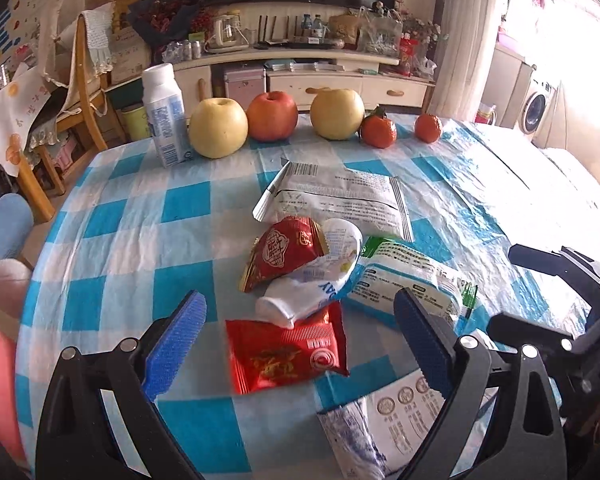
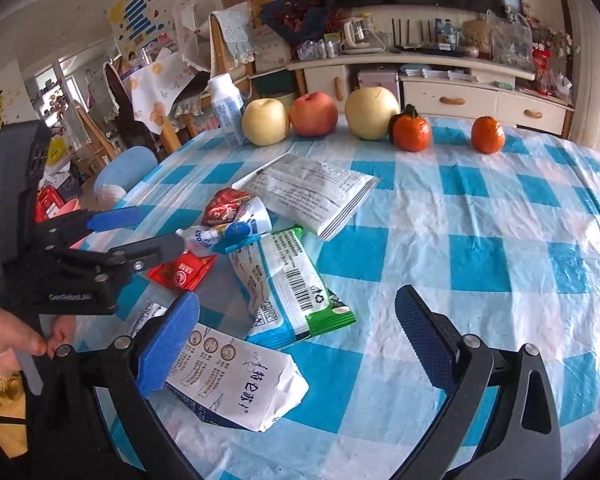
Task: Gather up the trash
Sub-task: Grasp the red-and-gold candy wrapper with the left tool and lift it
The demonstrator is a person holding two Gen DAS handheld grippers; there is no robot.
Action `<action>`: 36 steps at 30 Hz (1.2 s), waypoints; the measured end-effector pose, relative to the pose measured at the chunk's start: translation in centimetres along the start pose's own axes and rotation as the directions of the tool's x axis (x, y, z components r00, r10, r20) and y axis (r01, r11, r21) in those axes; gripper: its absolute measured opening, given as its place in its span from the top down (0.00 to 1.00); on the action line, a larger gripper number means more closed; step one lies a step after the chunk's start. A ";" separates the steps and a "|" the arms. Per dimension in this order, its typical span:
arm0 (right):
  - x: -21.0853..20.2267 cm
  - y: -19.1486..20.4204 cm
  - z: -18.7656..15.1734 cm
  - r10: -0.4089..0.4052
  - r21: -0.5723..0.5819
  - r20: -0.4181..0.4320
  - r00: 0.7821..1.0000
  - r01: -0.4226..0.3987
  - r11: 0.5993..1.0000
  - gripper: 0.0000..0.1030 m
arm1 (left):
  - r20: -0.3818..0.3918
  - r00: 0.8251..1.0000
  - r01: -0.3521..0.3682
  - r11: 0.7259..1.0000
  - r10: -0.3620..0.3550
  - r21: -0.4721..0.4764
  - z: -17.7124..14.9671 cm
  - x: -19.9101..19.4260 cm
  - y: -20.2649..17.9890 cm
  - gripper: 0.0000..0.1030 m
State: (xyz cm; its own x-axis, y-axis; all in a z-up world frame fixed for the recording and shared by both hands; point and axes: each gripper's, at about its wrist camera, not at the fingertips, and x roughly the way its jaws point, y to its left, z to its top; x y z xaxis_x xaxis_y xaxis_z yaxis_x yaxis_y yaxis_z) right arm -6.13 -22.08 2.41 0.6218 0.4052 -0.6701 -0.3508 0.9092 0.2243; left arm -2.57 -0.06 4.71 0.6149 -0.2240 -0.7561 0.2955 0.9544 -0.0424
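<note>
A pile of wrappers lies mid-table on the blue-checked cloth (image 1: 140, 240). A flat red wrapper (image 1: 288, 352) lies between the fingers of my open left gripper (image 1: 300, 332), with a crumpled white wrapper (image 1: 312, 284) and a second red wrapper (image 1: 280, 252) just beyond. A green-and-white packet (image 1: 408, 280) (image 2: 284, 280) and a large grey packet (image 1: 340, 200) (image 2: 312, 192) lie further out. A flattened white carton (image 2: 236, 388) (image 1: 384, 412) lies by my open right gripper (image 2: 300, 344), partly under its left finger. The left gripper also shows in the right wrist view (image 2: 140, 228).
Along the far edge stand a white bottle (image 1: 164, 112), two yellow pears (image 1: 218, 128) (image 1: 337, 114), a red apple (image 1: 272, 116) and two tangerines (image 1: 378, 132) (image 1: 428, 128). A blue chair (image 1: 4, 224) and a wooden chair (image 1: 80, 92) stand left of the table.
</note>
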 end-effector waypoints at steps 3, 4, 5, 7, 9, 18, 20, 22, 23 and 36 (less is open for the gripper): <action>0.4 0.3 0.2 0.018 -0.008 -0.015 1.000 -0.018 1.000 0.04 | -0.032 0.999 0.020 0.999 -0.021 -0.026 1.4 2.0 0.6 0.09; 0.5 0.3 0.2 0.025 -0.008 -0.018 1.000 -0.025 1.000 0.04 | -0.033 0.999 0.028 0.999 -0.029 -0.037 1.8 2.4 0.7 0.09; 0.6 0.3 0.2 0.028 -0.007 -0.018 0.999 -0.028 1.000 0.04 | -0.035 0.999 0.033 0.998 -0.035 -0.047 2.2 2.9 0.9 0.09; 0.9 0.4 0.3 0.040 -0.001 -0.024 0.999 -0.040 0.999 0.04 | -0.042 0.998 0.037 0.997 -0.040 -0.065 2.8 3.8 1.2 0.09; 1.3 0.3 0.4 0.057 0.006 -0.035 0.998 -0.056 0.998 0.04 | -0.046 0.998 0.038 0.996 -0.042 -0.084 3.3 4.6 1.5 0.09; 3.2 0.1 0.6 0.046 0.018 -0.099 0.994 -0.044 0.999 0.04 | -0.043 0.991 0.117 0.976 -0.127 -0.181 3.9 7.0 3.2 0.23; 3.5 0.1 0.6 0.022 0.014 -0.107 0.994 -0.021 1.000 0.04 | -0.044 0.986 0.152 0.970 -0.163 -0.190 3.8 7.2 3.2 0.25; 3.9 0.0 0.5 0.014 0.014 -0.115 0.993 -0.013 1.000 0.04 | -0.046 0.978 0.188 0.959 -0.201 -0.212 3.5 7.4 3.4 0.25; 4.0 0.0 0.5 0.009 0.013 -0.118 0.993 -0.008 1.000 0.04 | -0.043 0.976 0.199 0.954 -0.214 -0.223 3.4 7.5 3.6 0.25; 4.6 0.1 0.7 -0.002 0.008 -0.122 0.992 0.003 1.000 0.04 | -0.029 0.967 0.234 0.933 -0.252 -0.274 2.6 8.4 5.3 0.39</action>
State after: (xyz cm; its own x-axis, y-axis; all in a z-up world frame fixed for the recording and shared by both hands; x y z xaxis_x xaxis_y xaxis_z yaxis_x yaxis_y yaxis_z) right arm -2.80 -20.08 -0.20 0.5321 0.3890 -0.7520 -0.3433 0.9110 0.2284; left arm 6.07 2.57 -0.10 0.4992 -0.4510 -0.7398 0.2195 0.8918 -0.3955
